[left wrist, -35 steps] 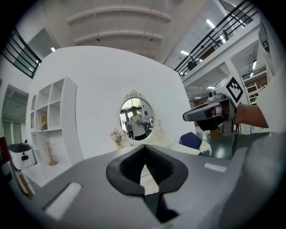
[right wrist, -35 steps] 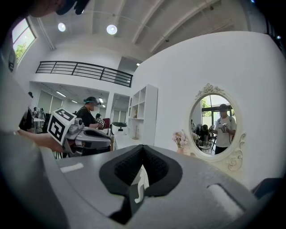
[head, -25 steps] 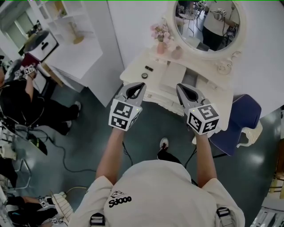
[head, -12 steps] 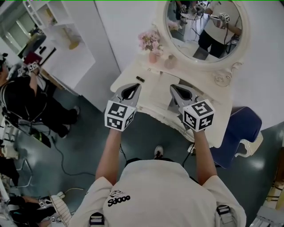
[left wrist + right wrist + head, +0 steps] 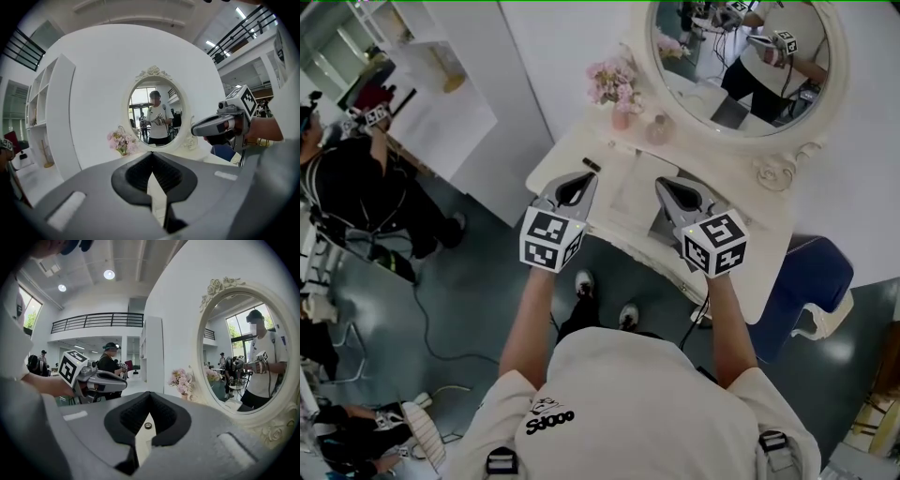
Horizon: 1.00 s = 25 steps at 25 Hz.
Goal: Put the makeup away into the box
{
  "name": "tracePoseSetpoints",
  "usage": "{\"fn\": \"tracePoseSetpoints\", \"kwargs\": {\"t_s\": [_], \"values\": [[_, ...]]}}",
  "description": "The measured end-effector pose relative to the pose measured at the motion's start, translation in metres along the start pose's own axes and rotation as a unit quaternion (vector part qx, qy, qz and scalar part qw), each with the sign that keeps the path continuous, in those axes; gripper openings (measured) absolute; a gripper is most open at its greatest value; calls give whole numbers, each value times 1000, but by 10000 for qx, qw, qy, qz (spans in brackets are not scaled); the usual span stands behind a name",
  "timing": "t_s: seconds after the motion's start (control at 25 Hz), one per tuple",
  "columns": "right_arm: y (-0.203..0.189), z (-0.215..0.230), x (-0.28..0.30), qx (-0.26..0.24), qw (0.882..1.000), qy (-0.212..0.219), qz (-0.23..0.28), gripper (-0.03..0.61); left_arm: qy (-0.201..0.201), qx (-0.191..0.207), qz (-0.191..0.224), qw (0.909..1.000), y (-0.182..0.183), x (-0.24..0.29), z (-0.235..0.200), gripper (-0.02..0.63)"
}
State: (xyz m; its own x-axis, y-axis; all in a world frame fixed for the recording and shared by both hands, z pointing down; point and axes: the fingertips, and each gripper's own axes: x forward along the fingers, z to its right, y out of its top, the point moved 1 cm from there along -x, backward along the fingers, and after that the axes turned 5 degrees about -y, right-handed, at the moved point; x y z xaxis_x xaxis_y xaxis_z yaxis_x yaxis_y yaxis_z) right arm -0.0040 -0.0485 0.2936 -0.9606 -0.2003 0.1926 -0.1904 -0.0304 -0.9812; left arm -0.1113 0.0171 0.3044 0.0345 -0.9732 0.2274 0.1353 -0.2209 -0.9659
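A white dressing table (image 5: pixel 561 157) with an oval mirror (image 5: pixel 741 56) stands in front of me. On its top lie a small black makeup item (image 5: pixel 592 165) and a pale rectangular box or tray (image 5: pixel 636 180); which it is, I cannot tell. My left gripper (image 5: pixel 579 180) hovers over the table's front edge, shut and empty (image 5: pixel 152 160). My right gripper (image 5: pixel 667 185) is beside it, also shut with nothing held (image 5: pixel 149 398). Through the slit between its jaws a small round dark compact (image 5: pixel 147 425) shows on the table.
Pink flowers in a vase (image 5: pixel 614 84) and a small bottle (image 5: pixel 659 129) stand at the table's back. A blue chair (image 5: pixel 811 281) is at the right. People with grippers (image 5: pixel 356 187) are at the left by white shelves (image 5: pixel 412 56). Cables lie on the floor.
I have stepped closer to the dressing table. Both grippers moved forward together and now reach over its front edge; the mirror and table look nearer. Both stayed shut.
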Motion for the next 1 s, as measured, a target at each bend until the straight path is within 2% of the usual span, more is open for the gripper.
{"fn": "tracePoseSetpoints", "kwargs": {"t_s": [0.32, 0.76, 1.0], "values": [[11, 33, 18, -23, 9990, -299, 328, 0, -114, -18, 84, 9999, 1, 34, -19, 18], [-6, 42, 105, 1, 9999, 47, -148, 0, -214, -109, 34, 9997, -20, 79, -91, 19], [-30, 47, 173, -26, 9972, 285, -687, 2, -326, -308, -225, 9987, -56, 108, -148, 20]]}}
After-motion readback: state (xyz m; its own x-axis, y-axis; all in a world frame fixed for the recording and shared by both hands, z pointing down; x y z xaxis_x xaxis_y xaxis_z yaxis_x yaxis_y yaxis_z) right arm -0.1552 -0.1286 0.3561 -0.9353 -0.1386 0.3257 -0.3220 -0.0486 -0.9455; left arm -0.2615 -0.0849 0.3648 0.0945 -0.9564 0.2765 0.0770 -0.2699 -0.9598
